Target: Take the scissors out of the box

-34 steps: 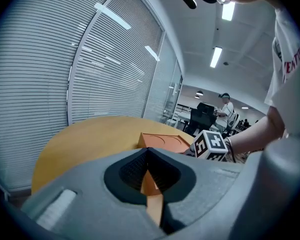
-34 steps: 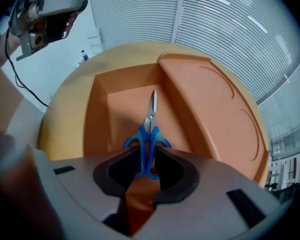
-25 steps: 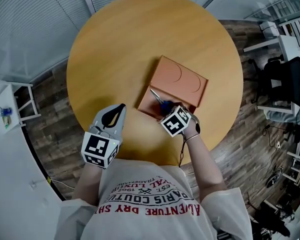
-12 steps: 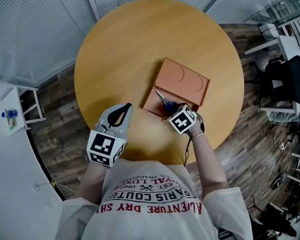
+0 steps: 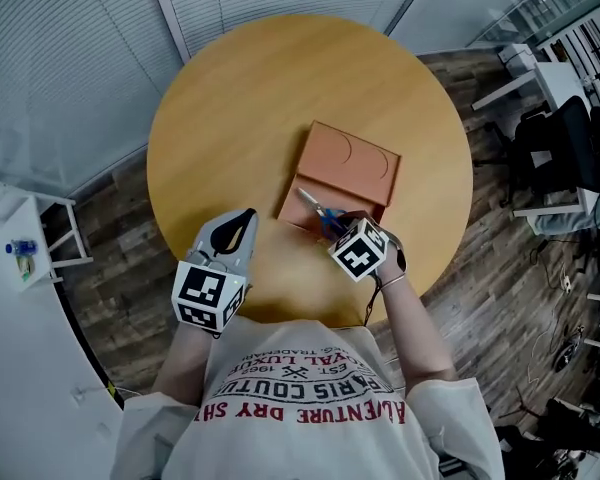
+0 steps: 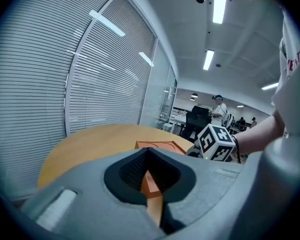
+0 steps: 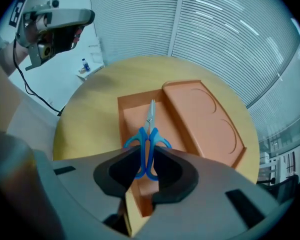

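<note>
An orange box lies on the round wooden table [image 5: 230, 108], its lid [image 5: 348, 160] slid back and the tray [image 7: 132, 115] open. The blue-handled scissors [image 5: 318, 208] point blade-first toward the far left. My right gripper [image 5: 336, 228] points steeply down over the tray's near end. Its jaws are closing, with the scissors' handles [image 7: 149, 143] pinched between them, and the blades [image 7: 151, 111] hang a little above the tray floor. My left gripper [image 5: 243, 218] hovers over the table's near edge, left of the box, shut and holding nothing; its own view shows the box [image 6: 157, 145] ahead.
Grey blinds cover the windows behind the table. A white side table [image 5: 20, 233] with a small bottle stands at the left. Office chairs and desks [image 5: 555, 158] are at the right, on wood-pattern flooring.
My right gripper has risen slightly with the scissors in its jaws, so they now sit higher over the tray. My left gripper has lifted a little, still shut.
</note>
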A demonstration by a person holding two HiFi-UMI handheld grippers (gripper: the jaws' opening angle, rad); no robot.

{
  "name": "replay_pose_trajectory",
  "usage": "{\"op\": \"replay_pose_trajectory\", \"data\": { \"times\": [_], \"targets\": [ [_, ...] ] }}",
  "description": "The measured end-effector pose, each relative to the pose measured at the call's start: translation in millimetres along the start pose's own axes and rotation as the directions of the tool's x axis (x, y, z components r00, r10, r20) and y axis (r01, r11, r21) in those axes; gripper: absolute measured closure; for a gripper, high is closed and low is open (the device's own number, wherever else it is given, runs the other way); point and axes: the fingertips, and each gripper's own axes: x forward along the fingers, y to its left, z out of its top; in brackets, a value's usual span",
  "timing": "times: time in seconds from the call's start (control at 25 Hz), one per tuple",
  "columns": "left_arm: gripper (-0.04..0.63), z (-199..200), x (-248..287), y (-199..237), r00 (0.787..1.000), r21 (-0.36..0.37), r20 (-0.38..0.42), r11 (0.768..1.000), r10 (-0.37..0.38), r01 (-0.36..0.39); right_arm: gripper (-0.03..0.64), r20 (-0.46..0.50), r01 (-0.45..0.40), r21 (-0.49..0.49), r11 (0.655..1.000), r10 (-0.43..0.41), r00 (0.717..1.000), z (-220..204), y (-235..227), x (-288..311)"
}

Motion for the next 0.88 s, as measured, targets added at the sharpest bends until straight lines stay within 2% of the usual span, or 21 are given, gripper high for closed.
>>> {"op": "replay_pose_trajectory", "data": {
  "times": [0.24,0.44,0.56,0.68,0.88],
  "targets": [
    [0.586,5.2,-5.8,-13.5,1.0,0.018,0.005,1.0,-0.012,0.012,0.528,0.102,0.037,0.042,0.998,-0.041,0.994,5.4,-2.5,-39.6],
    [0.586,8.9,-11.6,-23.4,1.0,0.032,0.012,0.999,-0.016,0.016,0.527,0.254,0.077,0.116,0.99,-0.105,0.962,16.8,-5.0,-76.8],
    [0.586,16.7,-12.7,-30.5,0.999,0.058,0.017,0.998,-0.035,0.033,0.527,0.37,0.064,0.191,0.98,-0.132,0.92,29.2,-5.9,-102.6],
    [0.586,25.8,-12.0,-42.6,0.998,0.088,0.023,0.995,-0.057,0.055,0.526,0.476,0.024,0.262,0.965,-0.151,0.866,36.8,-9.3,-131.3],
    [0.586,39.0,-12.6,-57.9,0.995,0.113,0.035,0.99,-0.09,0.086,0.526,0.584,0.071,0.335,0.94,-0.266,0.767,40.2,-20.9,-176.8]
  ]
}}
